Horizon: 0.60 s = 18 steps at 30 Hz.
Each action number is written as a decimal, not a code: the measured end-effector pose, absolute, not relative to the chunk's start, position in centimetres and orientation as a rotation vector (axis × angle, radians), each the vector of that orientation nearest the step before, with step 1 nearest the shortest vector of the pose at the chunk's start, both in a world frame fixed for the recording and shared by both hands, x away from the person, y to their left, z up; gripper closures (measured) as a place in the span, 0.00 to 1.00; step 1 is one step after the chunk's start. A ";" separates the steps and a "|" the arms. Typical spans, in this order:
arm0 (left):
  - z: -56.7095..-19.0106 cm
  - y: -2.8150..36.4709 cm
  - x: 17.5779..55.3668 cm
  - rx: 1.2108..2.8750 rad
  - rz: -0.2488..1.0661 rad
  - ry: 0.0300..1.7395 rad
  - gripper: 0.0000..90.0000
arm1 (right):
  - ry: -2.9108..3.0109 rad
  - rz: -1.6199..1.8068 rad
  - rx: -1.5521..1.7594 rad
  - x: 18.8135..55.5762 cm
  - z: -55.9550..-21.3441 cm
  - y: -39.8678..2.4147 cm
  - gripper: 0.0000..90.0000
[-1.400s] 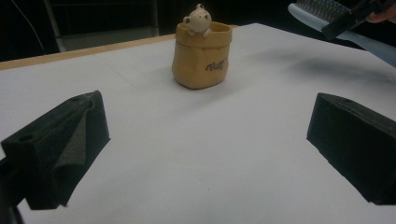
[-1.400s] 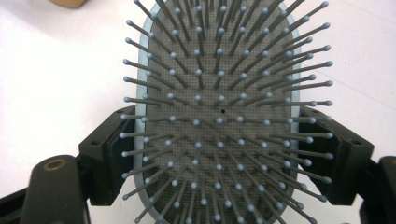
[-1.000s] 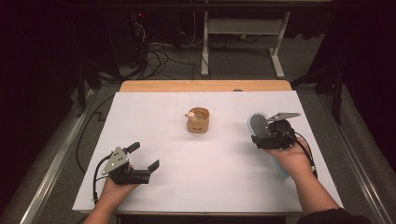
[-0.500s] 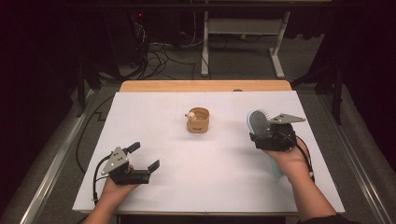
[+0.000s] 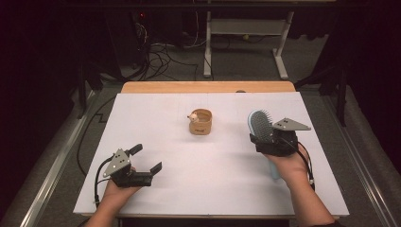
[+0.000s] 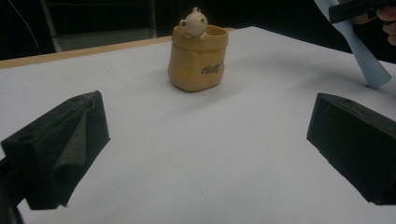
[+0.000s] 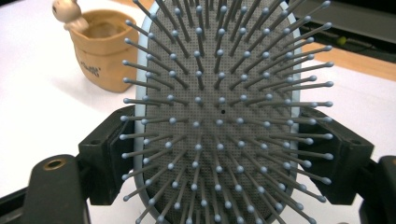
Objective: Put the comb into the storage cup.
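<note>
Where white table (image 5: 156, 127) ends, dark floor, cables (image 5: 161, 56).

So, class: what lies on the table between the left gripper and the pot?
Nothing: in the left gripper view, bare white table runs from the open left gripper to the pot. The high view shows the same gap.

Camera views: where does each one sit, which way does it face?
High view: above the person's side, facing forward and down on the white table; both forearms, left gripper, right gripper.
Left gripper view: low on that gripper, looking across at the bear pot; its two jaws wide apart.
Right gripper view: up against the hairbrush its jaws clamp.
Shared: all three show pot and brush.
</note>
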<state>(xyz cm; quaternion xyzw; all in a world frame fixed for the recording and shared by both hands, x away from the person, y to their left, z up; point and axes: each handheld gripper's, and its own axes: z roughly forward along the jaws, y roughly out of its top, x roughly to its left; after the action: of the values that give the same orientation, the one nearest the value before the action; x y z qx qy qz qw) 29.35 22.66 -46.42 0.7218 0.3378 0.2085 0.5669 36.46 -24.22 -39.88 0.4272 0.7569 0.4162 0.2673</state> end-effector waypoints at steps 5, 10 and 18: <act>-46.4 22.5 29.2 1.700 0.488 0.789 0.00 | 2.009 1.162 1.128 36.0 -39.8 -24.1 0.23; -46.4 22.3 29.2 1.706 0.484 0.788 0.00 | 1.985 1.195 1.118 35.7 -39.9 -24.0 0.23; -46.3 22.3 29.2 1.707 0.484 0.787 0.00 | 1.933 1.251 1.121 35.4 -40.0 -24.3 0.23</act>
<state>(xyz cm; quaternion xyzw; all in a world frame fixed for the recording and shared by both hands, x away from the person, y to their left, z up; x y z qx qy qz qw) 29.16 22.28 -46.35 0.7258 0.3345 0.2058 0.5649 35.42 -24.30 -40.01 0.4194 0.7233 0.4680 0.2862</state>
